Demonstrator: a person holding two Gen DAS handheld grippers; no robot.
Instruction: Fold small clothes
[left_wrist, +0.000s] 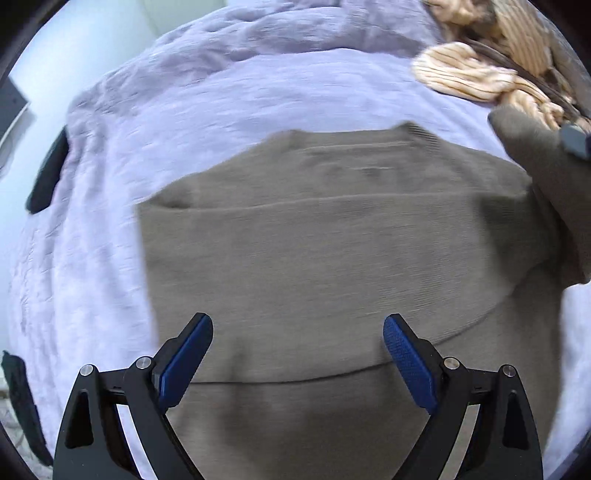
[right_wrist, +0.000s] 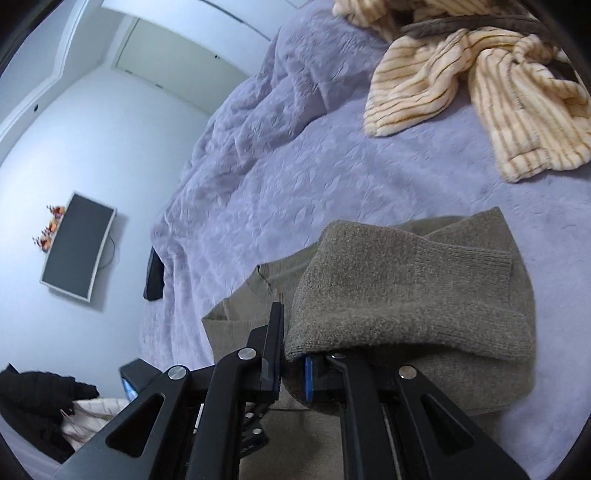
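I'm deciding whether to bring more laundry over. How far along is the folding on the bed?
Done: the olive sweater lies flat on the lavender bedspread. In hand: the right gripper is shut on its sleeve, lifted over the body; the left gripper is open above the hem. Left: finishing this fold, then the striped cream garment, still crumpled.
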